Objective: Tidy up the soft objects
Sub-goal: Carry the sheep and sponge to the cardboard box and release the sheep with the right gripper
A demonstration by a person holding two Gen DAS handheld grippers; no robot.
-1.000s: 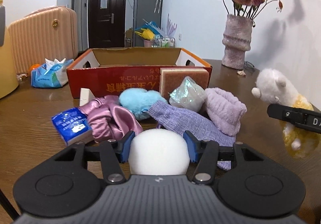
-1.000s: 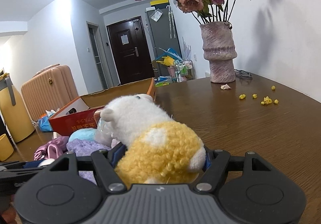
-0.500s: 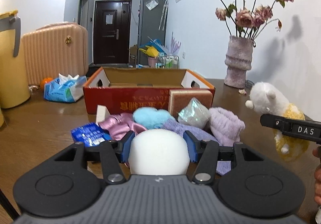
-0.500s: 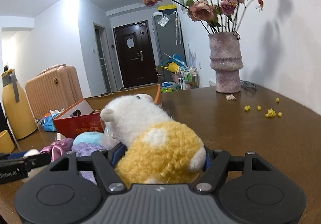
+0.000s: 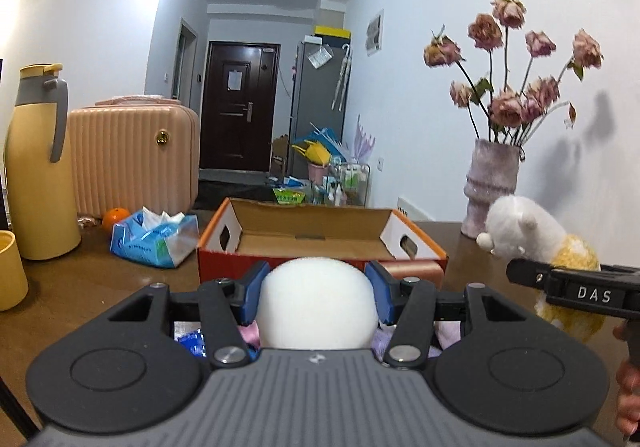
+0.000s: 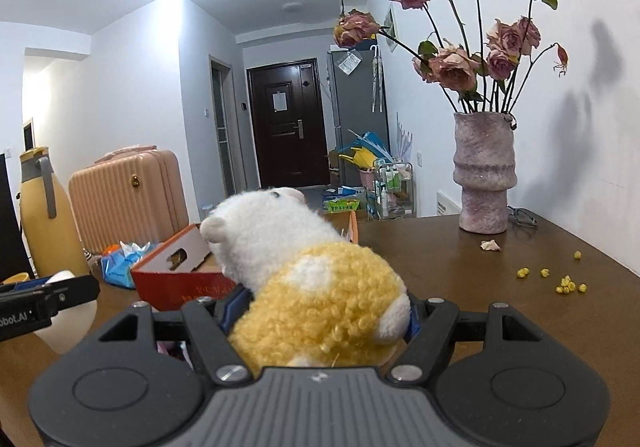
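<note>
Closest to me, my left tongs [image 5: 318, 289] are pinching a white foam ball [image 5: 318, 307], blue pads pressed into both its sides, so it sits squarely between the fingers. My right tongs [image 6: 320, 317] are clamped on the yellow-and-white plush toy [image 6: 304, 287], gripping its curly yellow body, with the white head pointing ahead and to the left of the fingers. From the left camera that plush [image 5: 540, 247] hangs off to the right, clear of the table.

Just under and behind the left fingers I can see scraps of the remaining soft pile [image 5: 248, 331], pink, purple and a blue packet. Directly ahead of the left tongs lies the open cardboard box [image 5: 320, 243], which looks empty inside. For the right tongs the box [image 6: 180, 267] is ahead and to the left.

I judge this to be the carry step: both items lifted, neither yet over the box. Next I need to bring each forward above the opening, then spread the fingers, one hand at a time so they do not collide.

Against a second earlier, both tongs have risen: the pile that filled the left view has dropped almost out of sight, and the box interior now shows. Both grips look unchanged
</note>
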